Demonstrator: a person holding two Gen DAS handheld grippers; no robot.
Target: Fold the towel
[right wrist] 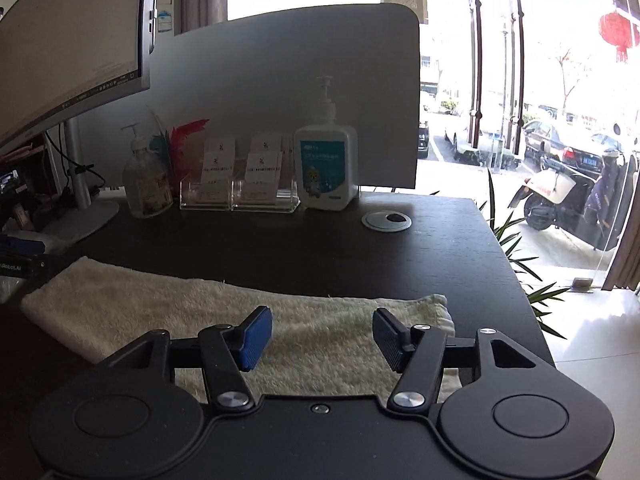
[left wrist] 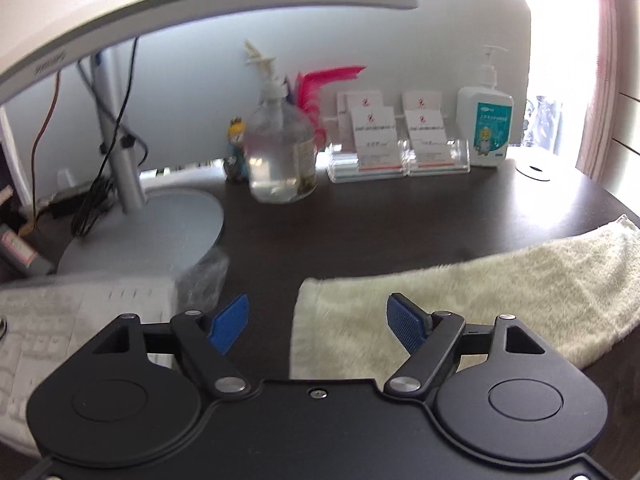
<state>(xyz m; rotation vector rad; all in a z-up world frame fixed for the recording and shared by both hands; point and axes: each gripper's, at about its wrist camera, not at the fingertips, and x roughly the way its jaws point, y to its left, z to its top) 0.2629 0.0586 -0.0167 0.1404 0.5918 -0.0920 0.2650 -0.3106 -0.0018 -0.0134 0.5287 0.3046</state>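
Closest in, both tools are spread with nothing pinched. The left tool (left wrist: 318,326) hangs over the towel's left short end, its right pad above the cloth and its left pad over bare tabletop (left wrist: 360,224). The right tool (right wrist: 322,338) hovers above the towel's right half, with both blue pads over the pile.

The towel (right wrist: 200,304) is a cream terry thing, lying flat as a long narrow strip across the front of the dark tabletop. It looks like it's already doubled lengthwise, with the layered hem showing at the right end. I can't say for sure how many layers there are.

Handling-wise, I'd guess it's light, floppy and pretty grippy, so it won't slip, but it'll sag and drag if lifted from one point. I'd pinch the two corners of one short end, getting all the layers in the pads, then carry that end over to the other.

Further back, a keyboard (left wrist: 60,320) sits just left of the towel. Behind it are the monitor stand (left wrist: 152,228), a clear pump bottle (left wrist: 280,152), card holders (left wrist: 396,152) and a white pump bottle (left wrist: 486,128), all well clear.
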